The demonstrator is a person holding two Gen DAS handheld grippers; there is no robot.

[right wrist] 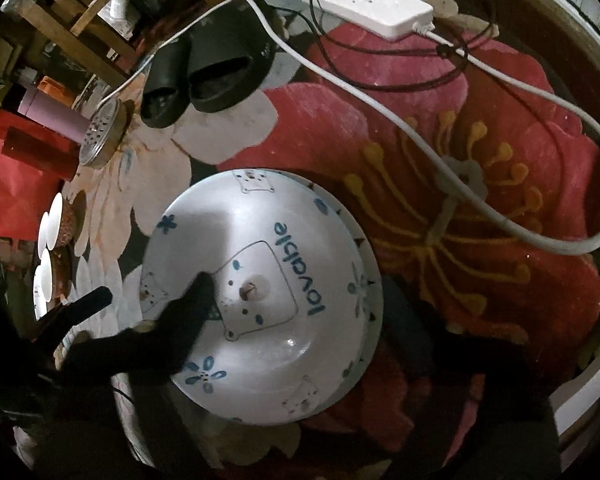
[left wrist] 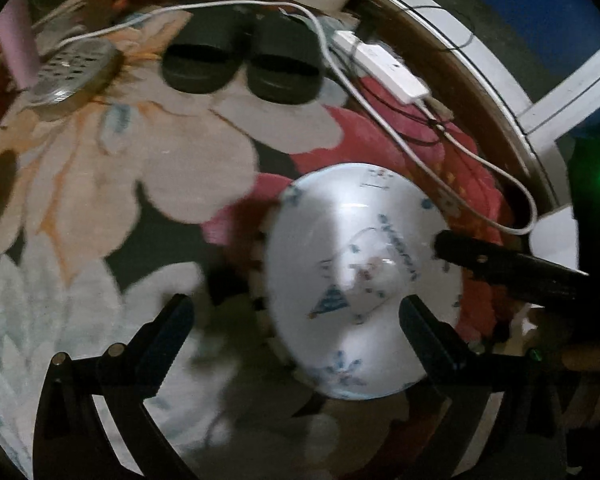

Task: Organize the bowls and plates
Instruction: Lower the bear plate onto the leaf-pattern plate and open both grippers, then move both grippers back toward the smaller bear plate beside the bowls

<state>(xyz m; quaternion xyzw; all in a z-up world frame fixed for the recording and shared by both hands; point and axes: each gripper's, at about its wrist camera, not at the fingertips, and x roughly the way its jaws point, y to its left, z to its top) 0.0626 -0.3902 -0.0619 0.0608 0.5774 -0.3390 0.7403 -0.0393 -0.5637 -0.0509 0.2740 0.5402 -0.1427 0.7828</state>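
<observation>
Left wrist view is motion-blurred; the bowl (left wrist: 360, 276) print is illegible there; right tongs (right wrist: 296, 308): far finger hidden behind the bowl (right wrist: 268, 300); small white dishes (right wrist: 46, 240) cut off at the left edge; their number cannot be told.

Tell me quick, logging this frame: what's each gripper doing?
Left gripper: open, holding nothing.
Right gripper: shut on the white bowl, one finger inside it.
</observation>
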